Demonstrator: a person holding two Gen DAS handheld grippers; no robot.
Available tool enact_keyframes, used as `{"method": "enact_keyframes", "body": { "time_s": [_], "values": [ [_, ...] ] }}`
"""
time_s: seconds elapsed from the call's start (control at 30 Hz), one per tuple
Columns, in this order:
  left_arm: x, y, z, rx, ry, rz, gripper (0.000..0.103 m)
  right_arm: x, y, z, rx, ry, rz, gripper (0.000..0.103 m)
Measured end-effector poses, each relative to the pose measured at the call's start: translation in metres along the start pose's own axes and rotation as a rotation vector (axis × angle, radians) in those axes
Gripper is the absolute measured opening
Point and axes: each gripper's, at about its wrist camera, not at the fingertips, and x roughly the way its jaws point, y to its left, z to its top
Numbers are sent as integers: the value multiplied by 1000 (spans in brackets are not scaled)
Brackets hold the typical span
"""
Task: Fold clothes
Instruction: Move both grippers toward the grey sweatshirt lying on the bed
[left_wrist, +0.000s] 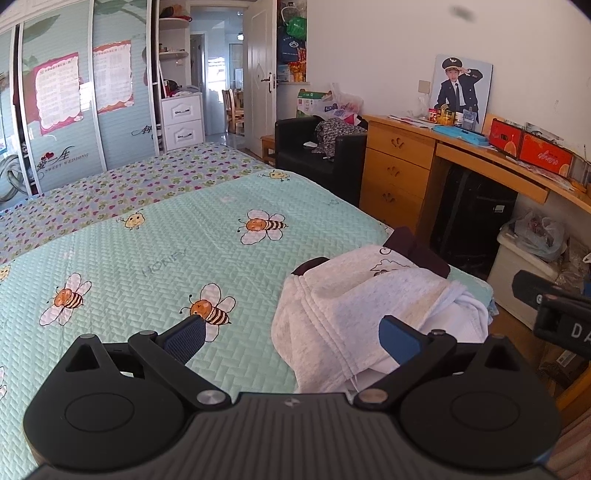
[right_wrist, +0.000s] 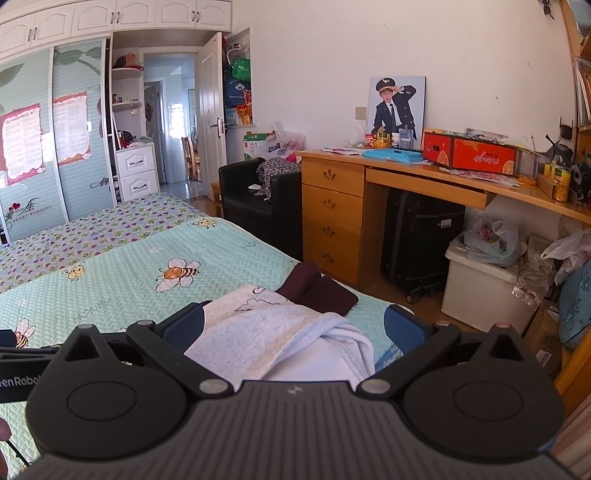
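A light grey garment lies bunched on the right side of the bed, over a white lining and a dark maroon piece. My left gripper is open above the bee quilt, its right finger over the garment's near edge and its left finger over bare quilt. In the right wrist view the same grey garment and maroon piece lie ahead. My right gripper is open, its fingers spread on either side of the garment with nothing gripped. The right gripper's body shows at the left view's right edge.
The bed's green bee quilt stretches left and ahead. A wooden desk with drawers, a black suitcase and a white bin stand right of the bed. A black armchair sits beyond; wardrobe doors line the far left.
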Motion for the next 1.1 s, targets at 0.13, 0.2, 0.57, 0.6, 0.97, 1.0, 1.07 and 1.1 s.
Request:
{"method": "enact_keyframes", "body": {
  "time_s": [0.13,0.2,0.57,0.6,0.97,1.0,1.07,1.1],
  "values": [
    [5,-2,-1,12,3,6,103,3,-4,-3,-9,15,1,102],
    [8,-5,-1,25,7,11,103,4,-5,-4,-15,21,4,102],
    [44,-13,4,29,81,43,102,47,9,-9,-57,110,17,102],
    [50,-13,4,31,101,41,102,52,9,-9,-55,116,17,102],
    [139,-9,19,48,179,-44,102,140,31,-8,-107,196,-66,102],
    [145,-9,23,55,200,-51,102,148,33,-5,-105,213,-81,102],
    [149,-7,30,52,241,-53,101,156,38,-1,-83,243,-92,102],
    [148,-5,33,45,250,-54,101,158,40,1,-74,256,-91,102]
  ]
}}
